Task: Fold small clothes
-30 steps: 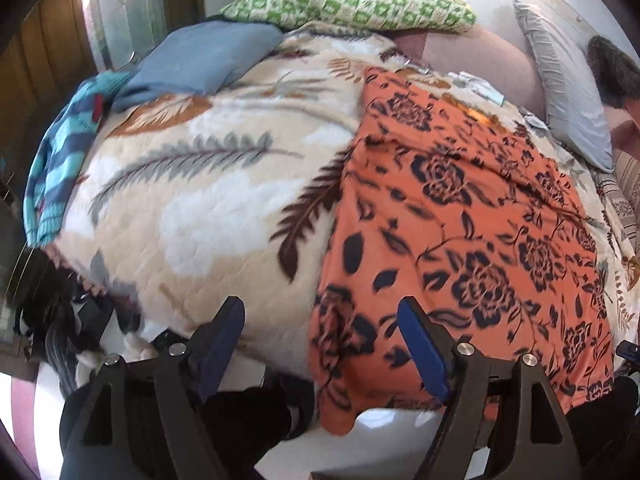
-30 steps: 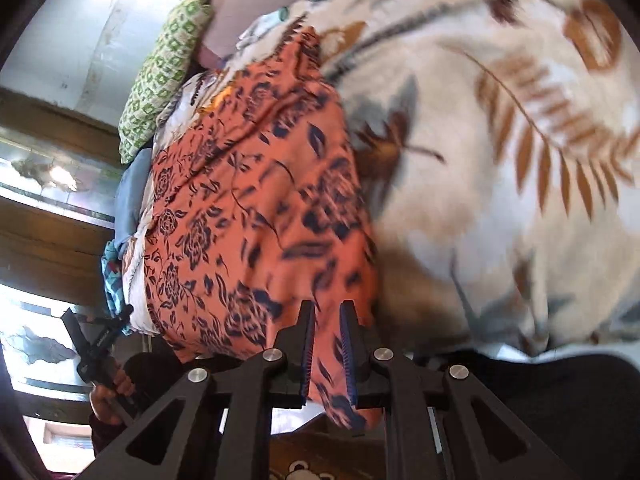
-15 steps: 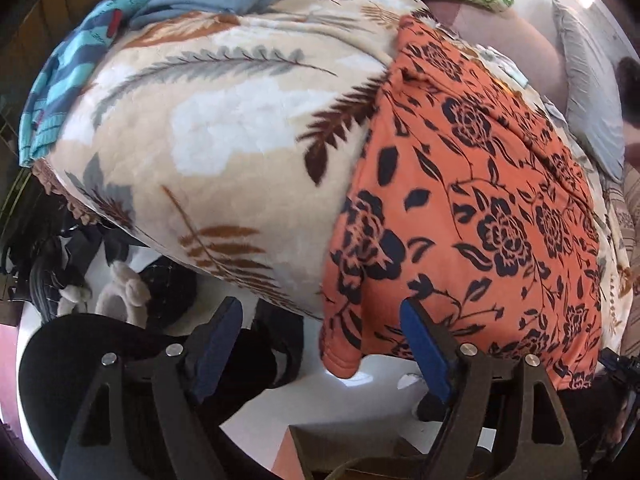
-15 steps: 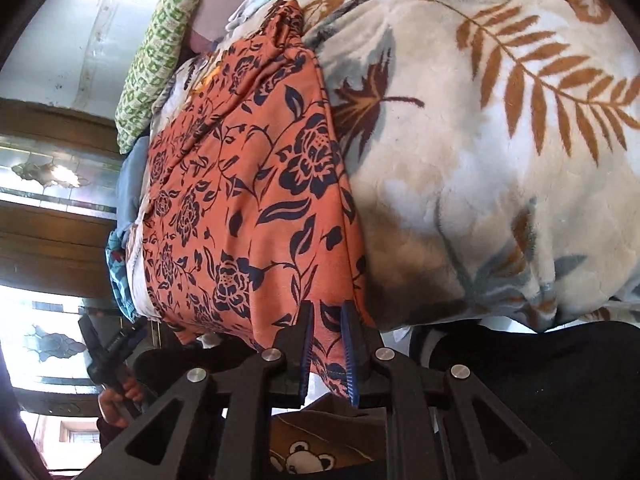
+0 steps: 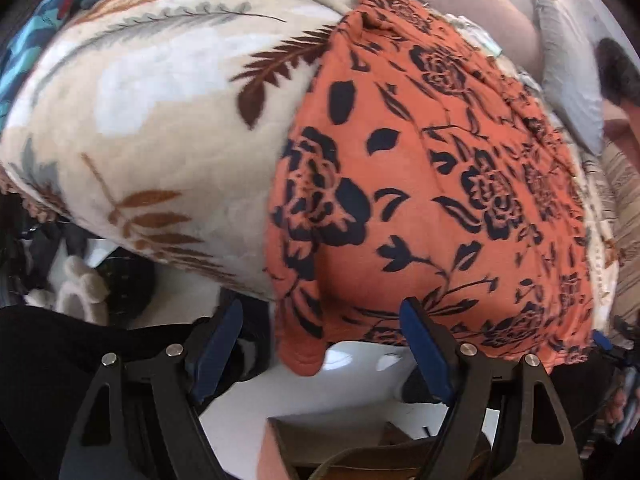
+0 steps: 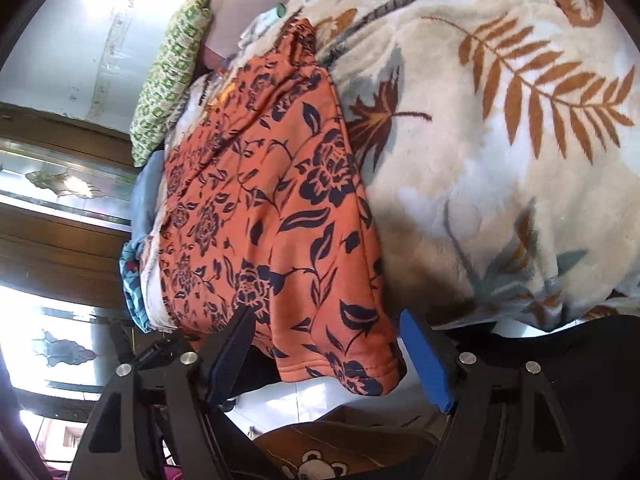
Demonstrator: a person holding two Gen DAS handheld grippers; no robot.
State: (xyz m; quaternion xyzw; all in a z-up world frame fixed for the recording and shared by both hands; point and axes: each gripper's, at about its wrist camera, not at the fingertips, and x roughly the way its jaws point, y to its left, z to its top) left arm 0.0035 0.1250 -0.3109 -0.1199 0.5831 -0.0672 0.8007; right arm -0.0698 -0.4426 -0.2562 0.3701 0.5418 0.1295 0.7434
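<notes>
An orange garment with dark navy flowers (image 5: 432, 184) lies spread on the leaf-patterned blanket (image 5: 160, 92), its hem hanging over the bed's near edge. It also shows in the right wrist view (image 6: 280, 216). My left gripper (image 5: 320, 344) is open, its blue pads either side of the hanging left corner, not touching it. My right gripper (image 6: 328, 356) is open, with the garment's other hanging corner (image 6: 352, 372) between its pads, free of them.
Green patterned pillow (image 6: 172, 76) and grey pillow (image 5: 568, 72) lie at the bed's far end. A blue folded cloth (image 5: 24, 52) sits at the left edge. Floor, a brown box (image 5: 360, 452) and a plush toy (image 5: 80, 288) lie below the bed's edge.
My right gripper was shut on the garment's corner and has opened, letting it go. Both grippers have dropped lower at the bed's edge; the garment now hangs a little over it.
</notes>
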